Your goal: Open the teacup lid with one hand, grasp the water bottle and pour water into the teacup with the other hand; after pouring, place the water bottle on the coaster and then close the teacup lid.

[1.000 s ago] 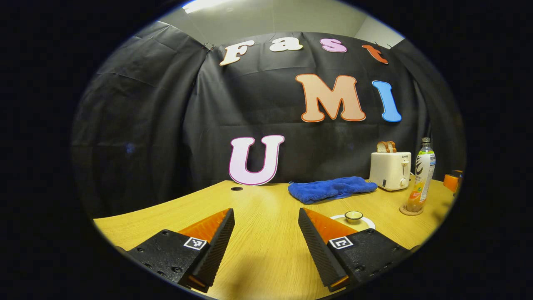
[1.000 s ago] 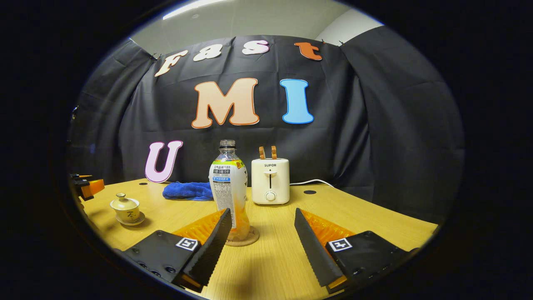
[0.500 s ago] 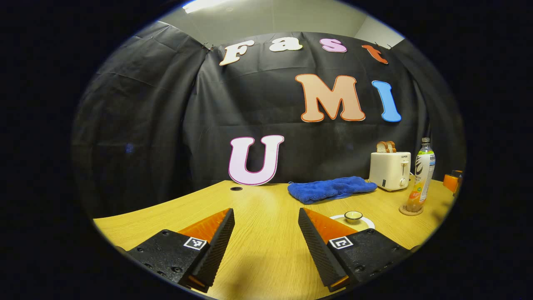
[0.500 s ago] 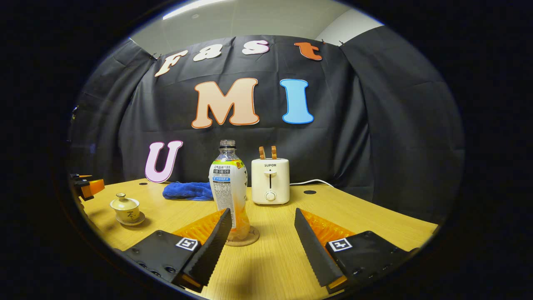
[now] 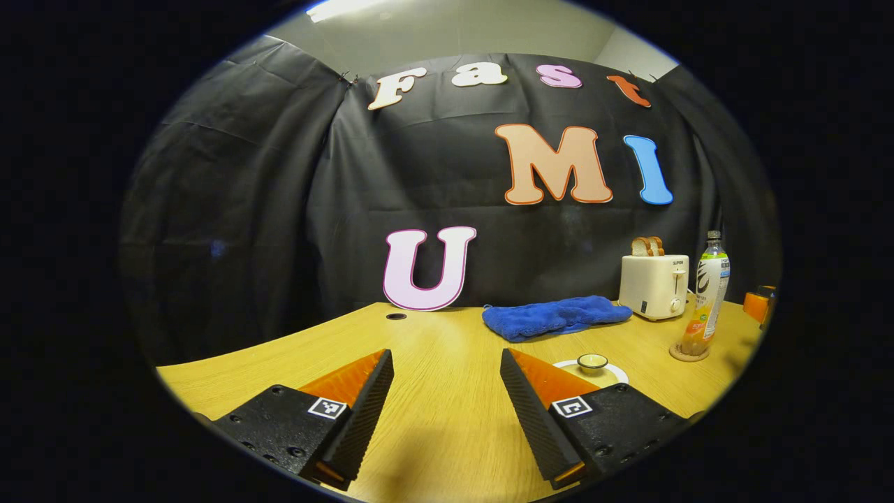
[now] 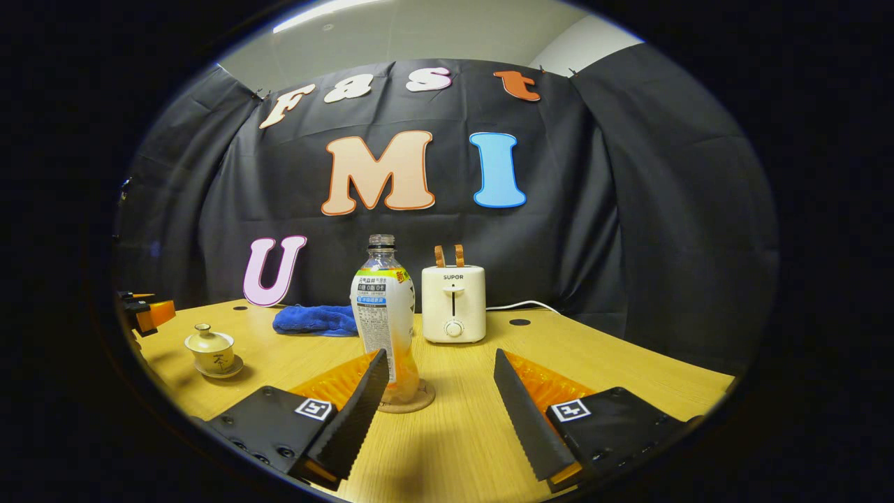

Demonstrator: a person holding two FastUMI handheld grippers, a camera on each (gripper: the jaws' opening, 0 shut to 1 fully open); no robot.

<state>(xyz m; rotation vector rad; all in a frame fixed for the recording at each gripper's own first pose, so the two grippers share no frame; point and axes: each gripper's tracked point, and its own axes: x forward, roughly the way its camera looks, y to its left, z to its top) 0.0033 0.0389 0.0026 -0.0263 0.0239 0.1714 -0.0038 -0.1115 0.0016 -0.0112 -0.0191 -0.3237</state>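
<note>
Wooden table (image 6: 601, 363) holds a lidded teacup (image 6: 209, 347) at nine o'clock and a water bottle (image 6: 385, 321) standing on its coaster (image 6: 419, 402), both grippers (image 5: 447, 391) (image 6: 441, 391) spread apart, empty.

Your left gripper (image 5: 447, 360) sits at the bottom of the left gripper view, fingers spread wide, gripping nothing. Your right gripper (image 6: 441, 360) likewise sits low, fingers parted, empty.
</note>
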